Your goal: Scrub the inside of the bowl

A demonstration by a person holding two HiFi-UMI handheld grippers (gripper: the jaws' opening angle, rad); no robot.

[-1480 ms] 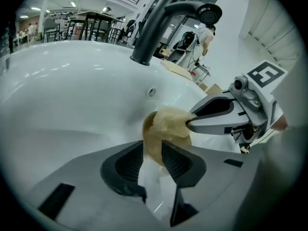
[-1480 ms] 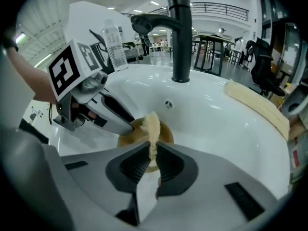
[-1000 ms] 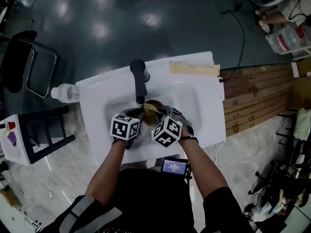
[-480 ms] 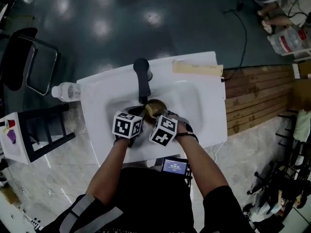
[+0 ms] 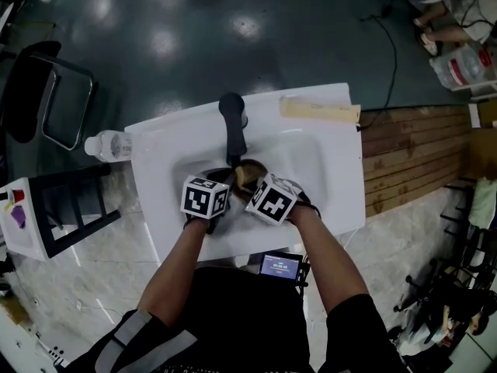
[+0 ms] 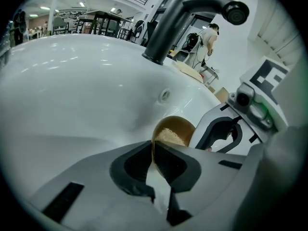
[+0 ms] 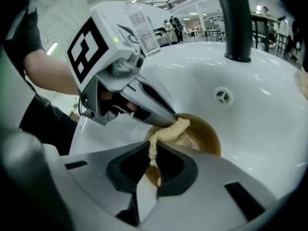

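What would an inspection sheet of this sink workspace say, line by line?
Surface: white sink, black tap at the back.
Job's things: brown bowl in the basin; scrub pad reaching into it.
Clutter: bottle at the sink's left edge; beige strip on its back rim.
Grippers: left gripper closing, bowl's rim between its jaws; right gripper shut on the scrub pad.
Cables: one cable on the floor beyond the sink.
Surroundings: black chair at left, wooden planks at right.
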